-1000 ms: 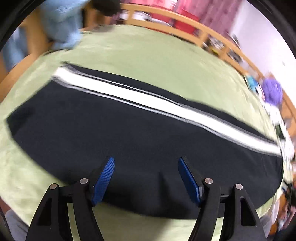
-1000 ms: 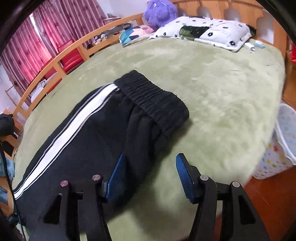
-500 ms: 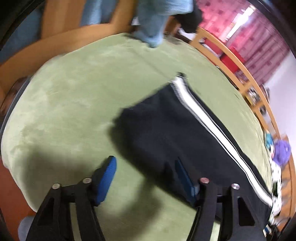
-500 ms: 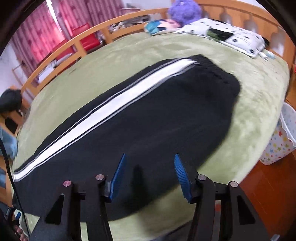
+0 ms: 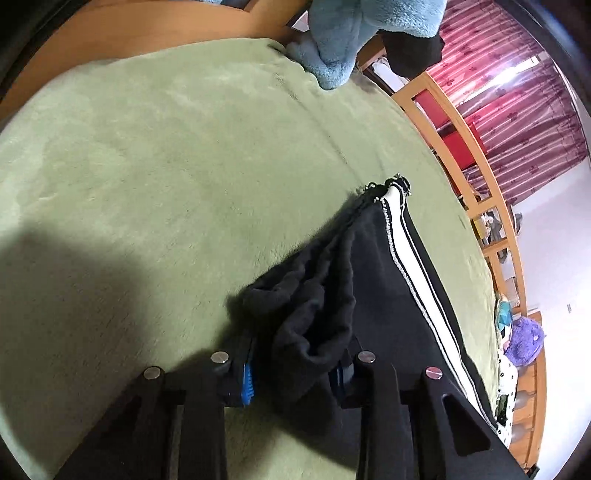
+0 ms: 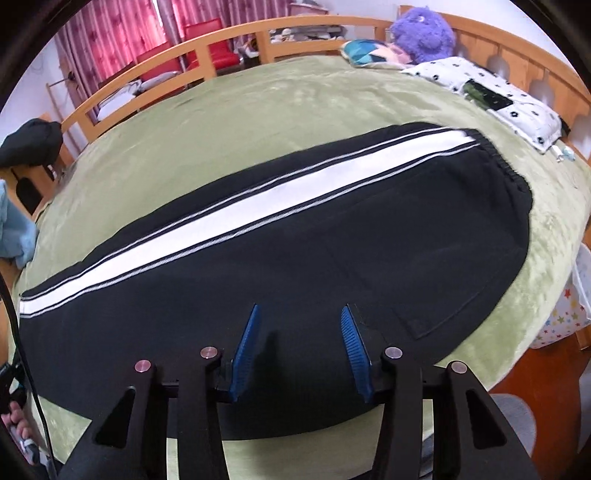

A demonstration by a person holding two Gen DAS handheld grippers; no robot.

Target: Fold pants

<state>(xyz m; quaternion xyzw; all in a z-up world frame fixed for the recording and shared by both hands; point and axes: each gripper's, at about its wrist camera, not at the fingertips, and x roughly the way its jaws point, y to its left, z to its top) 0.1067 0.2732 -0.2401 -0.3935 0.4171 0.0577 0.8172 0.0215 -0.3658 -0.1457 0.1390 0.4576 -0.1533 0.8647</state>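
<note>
**Left tool clamped on the trouser hem, right tool apart above the leg**

The left tool (image 5: 295,373) has its two blue-padded fingers (image 5: 246,380) closed on a bunched fold of black fabric at the leg end of the pants (image 5: 384,295). The cloth is gathered and lifted into a ridge between the fingers, and the hem edge runs away from it to the far corner, where the white stripe (image 5: 406,258) ends. Beyond the hem lies bare green blanket (image 5: 166,147), with a dark shadow falling across it on the left side.

The right tool (image 6: 299,347) stands with its fingers (image 6: 245,347) apart, holding nothing, over the near edge of the pants (image 6: 332,236). From this view the pants lie flat and stretched out across the blanket (image 6: 258,110), the white stripe (image 6: 240,210) running the full length along the far side, the elastic waistband (image 6: 509,166) at the right end.

Farther out, a spotted pillow (image 6: 498,96) and a purple plush toy (image 6: 424,33) sit at the head of the bed. A wooden bed rail (image 6: 166,77) runs along the far side, with red curtains (image 6: 122,29) behind it. A light blue cloth (image 5: 351,33) hangs at the foot end.
</note>
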